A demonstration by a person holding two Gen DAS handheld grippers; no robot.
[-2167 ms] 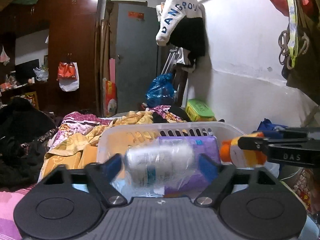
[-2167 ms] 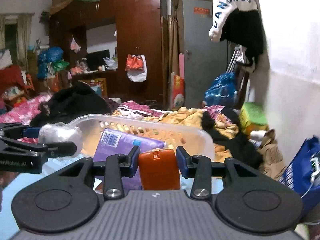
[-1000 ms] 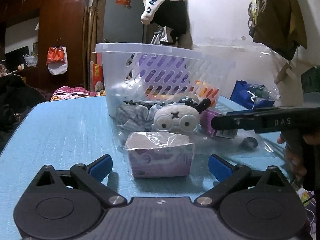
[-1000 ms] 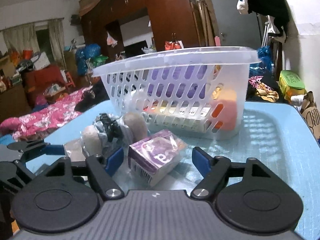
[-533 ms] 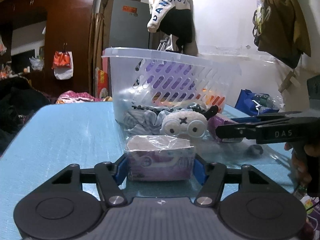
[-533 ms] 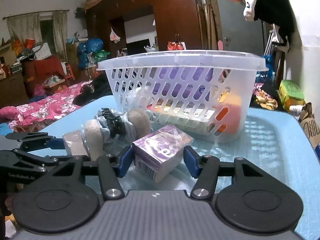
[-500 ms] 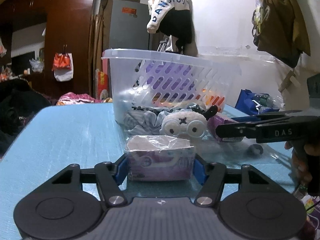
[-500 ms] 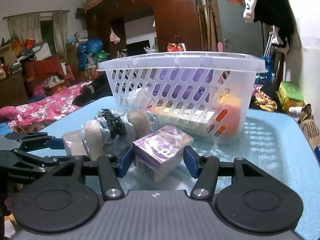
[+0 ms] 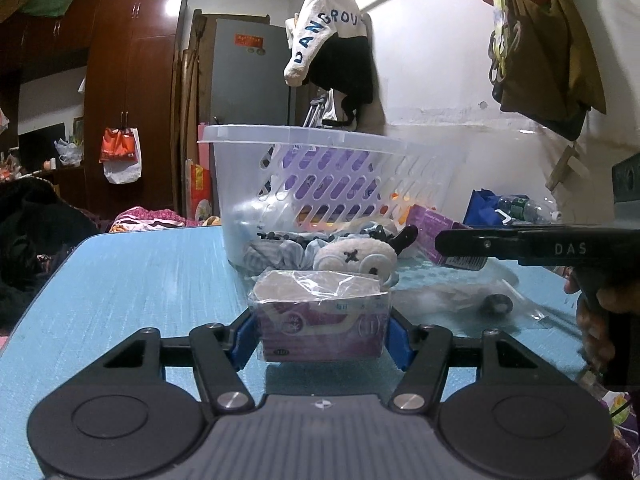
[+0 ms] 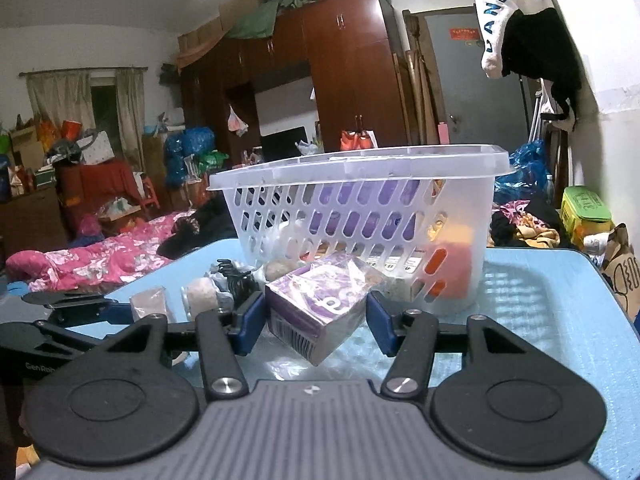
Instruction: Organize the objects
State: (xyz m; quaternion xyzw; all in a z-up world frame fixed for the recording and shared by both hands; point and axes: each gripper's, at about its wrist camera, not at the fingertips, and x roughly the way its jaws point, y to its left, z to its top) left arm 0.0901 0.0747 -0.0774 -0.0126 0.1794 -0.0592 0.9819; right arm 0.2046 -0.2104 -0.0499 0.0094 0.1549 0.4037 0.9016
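A white slotted plastic basket [image 9: 320, 168] stands on the blue table [image 9: 132, 280] and holds purple and orange items; it also shows in the right wrist view [image 10: 360, 200]. My left gripper [image 9: 322, 336] is shut on a pink tissue pack [image 9: 322, 320] wrapped in clear plastic, just above the table. My right gripper [image 10: 316, 320] is shut on a purple box [image 10: 316, 308], lifted slightly in front of the basket. The right gripper also shows in the left wrist view [image 9: 520, 244] with the purple box [image 9: 436, 228].
Between the grippers and the basket lie a plush toy with button eyes [image 9: 360, 256], a grey scrunchie [image 9: 276, 252], a black hair claw [image 10: 232, 280] and a clear plastic bag [image 9: 472, 296]. A wall is to the right; beds and wardrobes stand beyond the table.
Both grippers closed from open onto their items: left on the tissue pack, right on the purple box. Both items have since risen a little off the table.
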